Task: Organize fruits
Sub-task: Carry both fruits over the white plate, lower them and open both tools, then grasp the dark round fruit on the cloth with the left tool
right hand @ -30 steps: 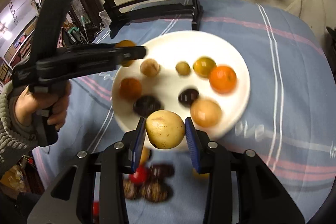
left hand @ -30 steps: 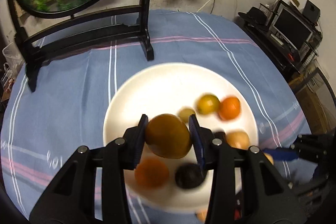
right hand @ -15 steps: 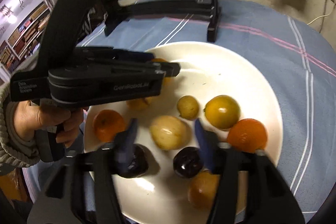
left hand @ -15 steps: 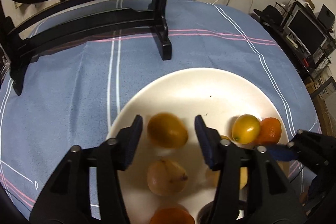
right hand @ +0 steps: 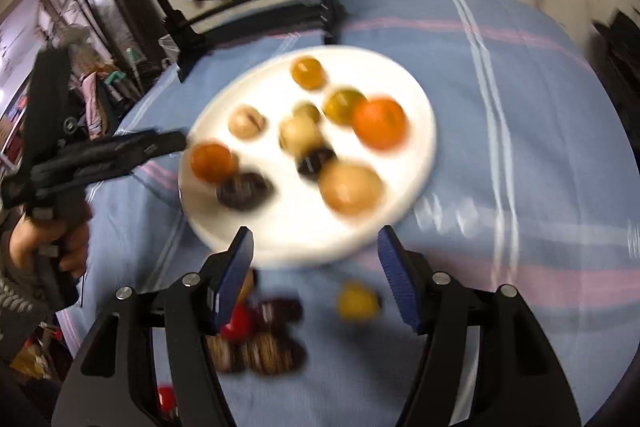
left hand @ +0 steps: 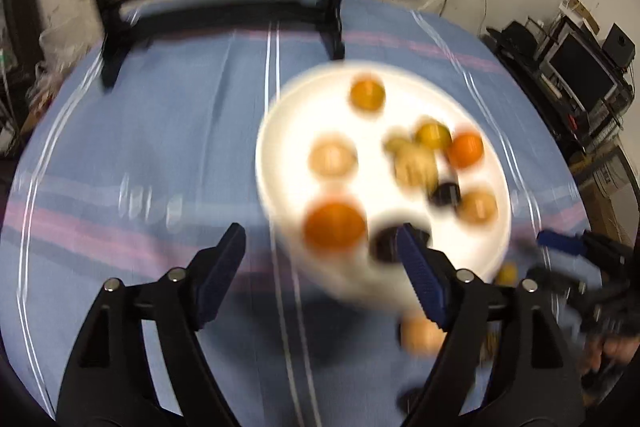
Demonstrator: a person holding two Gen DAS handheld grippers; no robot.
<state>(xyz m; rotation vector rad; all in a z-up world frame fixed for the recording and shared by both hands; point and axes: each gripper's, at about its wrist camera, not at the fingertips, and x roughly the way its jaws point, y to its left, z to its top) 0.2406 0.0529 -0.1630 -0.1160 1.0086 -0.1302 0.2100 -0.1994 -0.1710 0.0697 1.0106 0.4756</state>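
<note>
My left gripper (left hand: 320,267) has its jaws apart and opening, and I see nothing between them; only the near rim of the white plate (left hand: 280,115) and the blue striped tablecloth (left hand: 180,131) lie behind the gap. My right gripper (right hand: 316,267) is also apart and opening, with nothing held, and it hangs over the near edge of the plate.

On the plate lie several fruits, all a little blurred: a big orange (right hand: 379,123) at the far right side, a green-yellow fruit (right hand: 343,105) touching it, a small orange one (right hand: 307,72) near the far rim, a pale round fruit (right hand: 247,121) at the left part, and two dark fruits (right hand: 242,189) nearer to me. In front of the plate, on the cloth, I see a yellow fruit (right hand: 357,301), a red one (right hand: 237,323) and some dark ones (right hand: 268,351).
</note>
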